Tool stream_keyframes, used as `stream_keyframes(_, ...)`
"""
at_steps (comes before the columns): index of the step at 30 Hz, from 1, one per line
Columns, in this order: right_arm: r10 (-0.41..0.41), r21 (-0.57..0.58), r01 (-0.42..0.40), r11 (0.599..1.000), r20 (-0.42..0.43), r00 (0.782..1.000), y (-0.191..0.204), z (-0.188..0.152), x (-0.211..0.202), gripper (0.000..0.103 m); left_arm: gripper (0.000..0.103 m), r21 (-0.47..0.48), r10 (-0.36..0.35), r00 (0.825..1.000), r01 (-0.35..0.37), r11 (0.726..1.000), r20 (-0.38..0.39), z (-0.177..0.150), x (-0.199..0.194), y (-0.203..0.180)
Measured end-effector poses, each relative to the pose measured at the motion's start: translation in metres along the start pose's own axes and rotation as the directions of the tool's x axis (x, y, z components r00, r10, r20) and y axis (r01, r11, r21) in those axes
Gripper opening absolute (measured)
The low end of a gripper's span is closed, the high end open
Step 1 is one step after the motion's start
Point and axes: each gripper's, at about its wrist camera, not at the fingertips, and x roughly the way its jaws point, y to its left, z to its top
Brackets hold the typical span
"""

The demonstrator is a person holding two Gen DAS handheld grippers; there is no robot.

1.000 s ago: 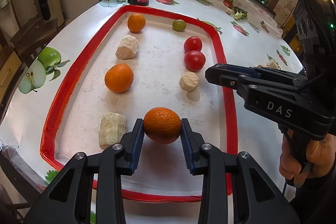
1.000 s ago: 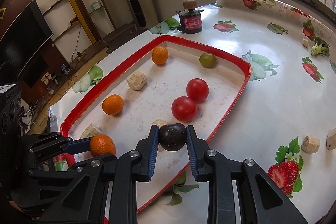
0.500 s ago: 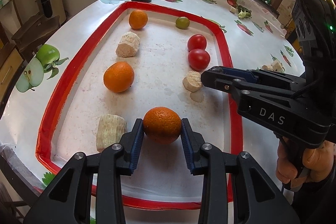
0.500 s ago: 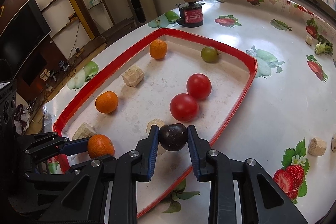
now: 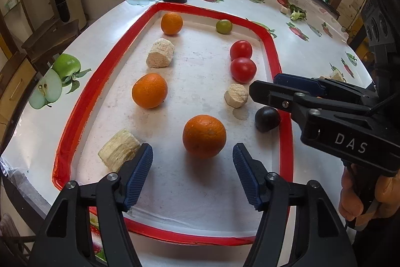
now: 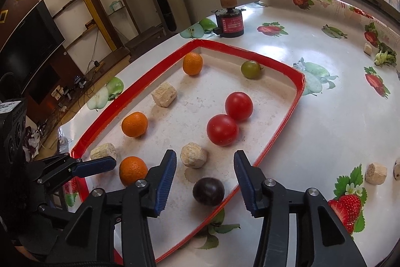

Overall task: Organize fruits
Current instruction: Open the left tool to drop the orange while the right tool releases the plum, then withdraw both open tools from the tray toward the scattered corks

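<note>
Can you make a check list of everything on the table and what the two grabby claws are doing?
Surface: table with a fruit-print cloth, bearing a red-rimmed tray.
Job's things: in the tray, three oranges, nearest; two tomatoes; one green fruit; a dark plum; three pale chunks.
Clutter: black canister, pale chunks and green scraps outside the tray.
Grippers: left gripper open, empty; right gripper open, empty.
Cables: nothing seen on the table.
Surroundings: windows, shelves, television.

Left tongs (image 5: 192,170) gape wide, empty; right tongs (image 6: 204,178) likewise spread, gripping nothing.
</note>
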Motion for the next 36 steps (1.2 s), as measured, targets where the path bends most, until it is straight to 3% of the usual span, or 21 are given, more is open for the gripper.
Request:
stream_keyframes(14, -0.030, 0.034, 0.028, 0.999, 0.067, 0.997, -0.020, -0.006, -0.041, 0.050, 0.066, 0.032, -0.010, 1.000, 0.009, 0.999, 0.026, 0.002, -0.016, -0.016)
stream_keyframes(36, -0.125, 0.166, 0.110, 0.980, 0.082, 0.989, -0.091, -0.043, -0.082, 0.051, 0.066, 0.105, -0.056, 0.998, 0.051, 0.993, 0.037, 0.007, -0.023, -0.060)
